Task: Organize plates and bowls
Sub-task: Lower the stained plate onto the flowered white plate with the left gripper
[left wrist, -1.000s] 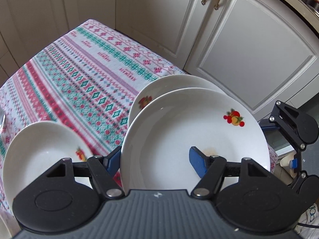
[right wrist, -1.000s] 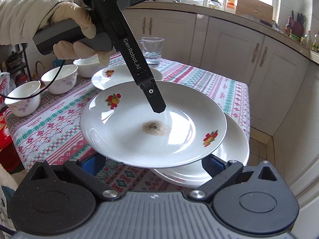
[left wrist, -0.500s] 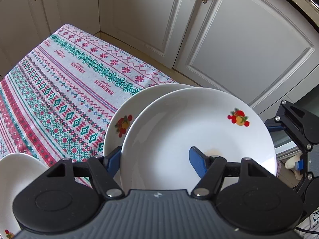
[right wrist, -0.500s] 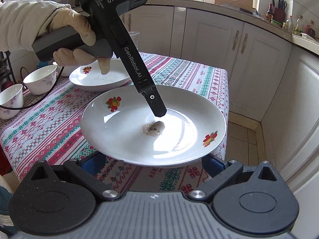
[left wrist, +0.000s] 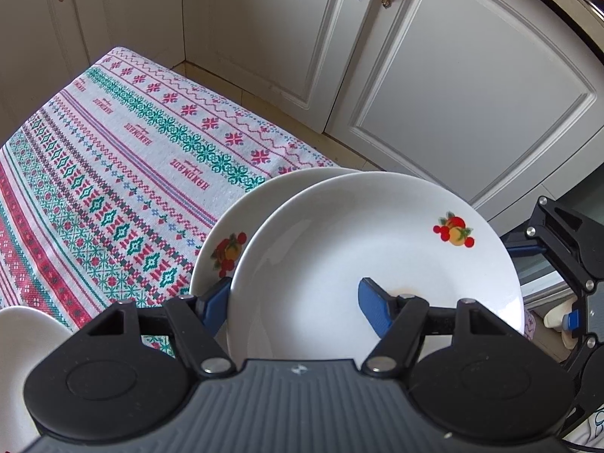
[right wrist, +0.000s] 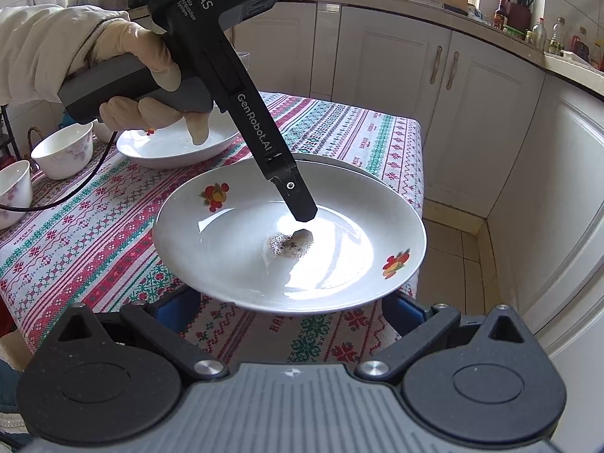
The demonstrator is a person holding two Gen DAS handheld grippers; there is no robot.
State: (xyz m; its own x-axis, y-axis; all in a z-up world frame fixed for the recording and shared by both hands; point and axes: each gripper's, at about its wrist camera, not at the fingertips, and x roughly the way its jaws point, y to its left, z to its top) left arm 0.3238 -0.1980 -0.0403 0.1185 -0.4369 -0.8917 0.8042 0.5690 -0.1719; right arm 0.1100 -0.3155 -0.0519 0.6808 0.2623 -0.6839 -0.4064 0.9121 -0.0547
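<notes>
From the left wrist camera, the left tool [left wrist: 298, 302] is clamped on the rim of a white plate [left wrist: 362, 264] with little fruit pictures on it. One blue finger [left wrist: 373, 309] lies on top of the plate and the other blue finger peeks out at the plate's left edge. The plate is held up in the air, partly over a second white plate [left wrist: 234, 234] that has a fruit picture too. That second plate sits near the corner of the worktop [left wrist: 113, 166], which has a cloth with red and green patterns. A bit of another white dish [left wrist: 22, 347] shows at the lower left. White cupboard doors [left wrist: 453, 87] stand behind. The black right tool [left wrist: 566, 260] shows at the right edge.

From the right wrist camera, the right tool [right wrist: 290, 302] is spread wide, with its blue fingers low on each side under the near edge of the held plate [right wrist: 241, 249]. I cannot tell if it touches the plate. A gloved hand [right wrist: 143, 75] holds the left tool [right wrist: 302, 211], which reaches down onto the plate. A small crumbly brown spot [right wrist: 288, 243] is in the middle of the plate. The rim of the second plate [right wrist: 339, 164] peeks out just behind it. Farther back on the worktop [right wrist: 94, 234] are a deep white plate [right wrist: 166, 147] and two white bowls [right wrist: 64, 149] with pale flowers.
</notes>
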